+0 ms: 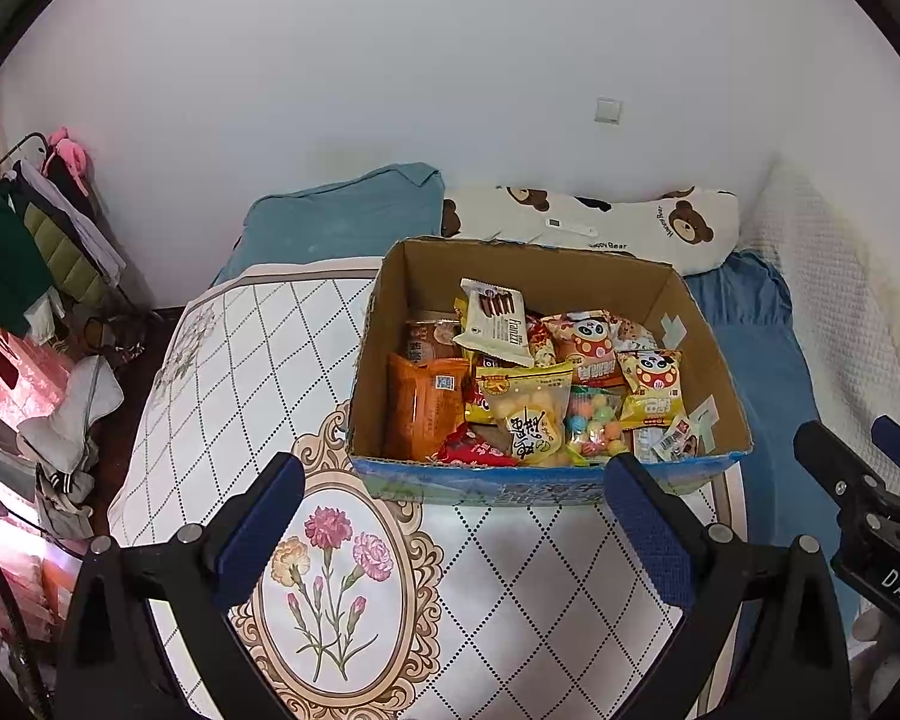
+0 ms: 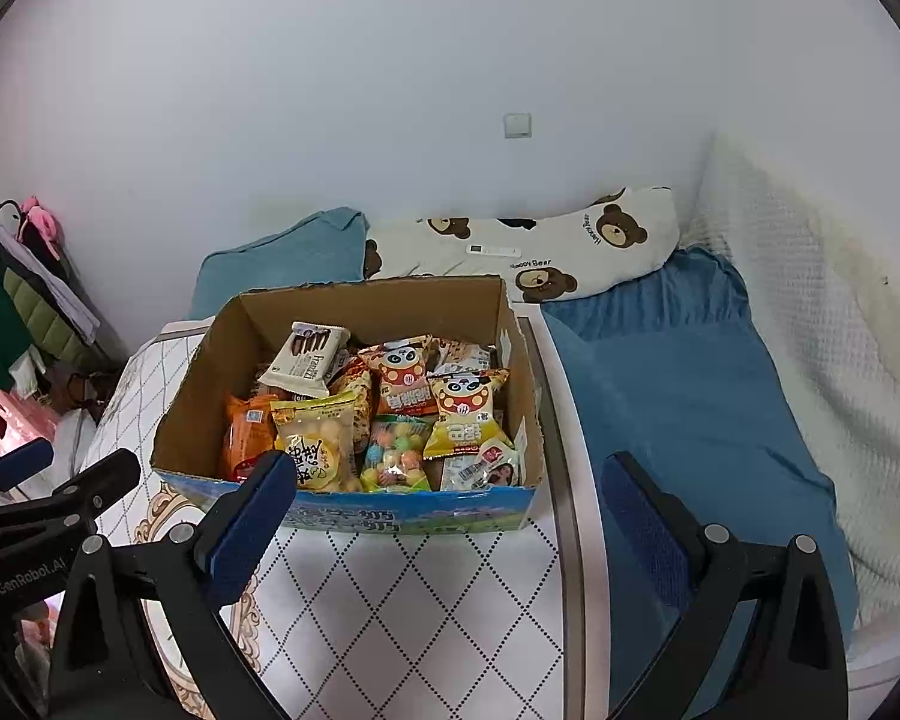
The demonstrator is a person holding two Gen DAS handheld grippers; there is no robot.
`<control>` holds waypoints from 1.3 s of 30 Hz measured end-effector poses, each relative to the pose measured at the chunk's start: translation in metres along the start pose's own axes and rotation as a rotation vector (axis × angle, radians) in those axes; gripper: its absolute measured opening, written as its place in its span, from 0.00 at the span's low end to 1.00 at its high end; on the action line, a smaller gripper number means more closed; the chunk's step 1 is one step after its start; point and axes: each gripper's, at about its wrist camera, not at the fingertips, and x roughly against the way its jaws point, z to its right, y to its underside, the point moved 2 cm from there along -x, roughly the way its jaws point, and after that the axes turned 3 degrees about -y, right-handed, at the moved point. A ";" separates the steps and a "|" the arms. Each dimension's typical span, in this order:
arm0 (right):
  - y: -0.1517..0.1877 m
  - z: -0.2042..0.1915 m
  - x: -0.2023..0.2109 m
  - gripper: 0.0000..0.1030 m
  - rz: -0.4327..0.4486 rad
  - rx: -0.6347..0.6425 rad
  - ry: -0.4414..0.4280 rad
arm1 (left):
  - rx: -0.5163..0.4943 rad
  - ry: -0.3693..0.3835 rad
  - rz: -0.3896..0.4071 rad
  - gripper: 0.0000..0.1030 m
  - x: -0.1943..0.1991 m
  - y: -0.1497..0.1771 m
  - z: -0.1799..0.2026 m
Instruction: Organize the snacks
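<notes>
All the snacks [image 1: 534, 384] are in the box [image 1: 708, 324], which sits on a bed [image 1: 240, 372] with a flower blanket. The packs lie in a loose heap. A white wafer pack [image 1: 495, 324] rests on top at the back. Two panda bags [image 2: 465, 408] lie toward the right. A yellow bag [image 2: 318, 444] and a bag of colored candy [image 2: 393, 456] lie at the front, and an orange pack [image 1: 423, 405] is on the left. No snack shows on the blanket or the blue sheet [image 2: 690, 396] around the box.

The left claw [image 1: 453, 531] is wide open and holds nothing. The right claw [image 2: 447, 531] is wide open too, and empty. Both hang just in front of the box, above the blanket.

This fits two stories. The snacks may all be gathered in and the job is close to done. Or the heap may be waiting to be sorted or taken out. The pictures cannot tell which.
</notes>
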 end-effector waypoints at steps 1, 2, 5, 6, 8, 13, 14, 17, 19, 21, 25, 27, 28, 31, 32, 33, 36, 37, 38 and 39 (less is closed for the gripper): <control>0.000 0.000 0.000 1.00 0.000 -0.002 0.001 | 0.003 0.002 -0.001 0.99 0.000 0.000 0.000; 0.000 0.000 -0.001 1.00 0.000 -0.003 -0.001 | 0.004 0.004 -0.001 0.99 -0.001 0.000 0.000; 0.000 -0.001 -0.001 1.00 0.002 0.001 0.003 | 0.004 0.006 -0.002 0.99 -0.001 0.000 0.000; 0.000 -0.001 -0.001 1.00 0.003 0.002 0.002 | 0.005 0.008 -0.002 0.99 -0.001 0.000 0.000; 0.000 -0.001 -0.002 1.00 0.007 0.007 0.008 | 0.005 0.009 -0.003 0.99 -0.002 0.000 -0.001; -0.002 0.000 -0.003 1.00 0.008 0.011 0.010 | 0.005 0.014 -0.005 0.99 -0.003 0.001 0.000; -0.003 0.000 -0.003 1.00 0.008 0.012 0.011 | 0.005 0.015 -0.006 0.99 -0.004 0.001 0.000; -0.002 0.000 -0.002 1.00 0.008 0.013 0.012 | 0.006 0.018 -0.008 0.99 -0.005 0.001 0.001; -0.003 0.001 -0.002 1.00 0.008 0.011 0.013 | 0.005 0.017 -0.008 0.99 -0.005 0.001 0.002; -0.003 0.001 -0.002 1.00 0.009 0.013 0.013 | 0.006 0.019 -0.007 0.99 -0.005 0.001 0.002; -0.003 0.002 -0.001 1.00 0.012 0.013 0.013 | 0.007 0.022 -0.006 0.99 -0.004 0.001 0.002; -0.004 0.002 0.000 1.00 0.015 0.013 0.015 | 0.006 0.020 -0.006 0.99 -0.004 0.001 0.002; -0.004 0.002 0.000 1.00 0.015 0.015 0.016 | 0.005 0.018 -0.006 0.99 -0.004 0.002 0.002; -0.004 0.002 0.000 1.00 0.014 0.018 0.017 | 0.004 0.019 -0.007 0.99 -0.004 0.002 0.002; -0.004 0.002 0.000 1.00 0.015 0.017 0.020 | 0.003 0.019 -0.007 0.99 -0.004 0.002 0.001; -0.004 0.002 0.000 1.00 0.016 0.020 0.019 | 0.002 0.019 -0.007 0.99 -0.004 0.002 0.002; -0.004 0.002 0.000 1.00 0.014 0.022 0.013 | 0.003 0.019 -0.008 0.99 -0.004 0.002 0.001; -0.004 0.002 0.000 1.00 0.015 0.023 0.013 | 0.001 0.021 -0.007 0.99 -0.005 0.002 0.001; -0.004 0.001 0.001 1.00 0.014 0.025 0.012 | 0.001 0.019 -0.007 0.99 -0.005 0.002 0.001; -0.003 0.001 0.000 1.00 0.013 0.025 0.010 | 0.001 0.018 -0.006 0.99 -0.005 0.002 0.001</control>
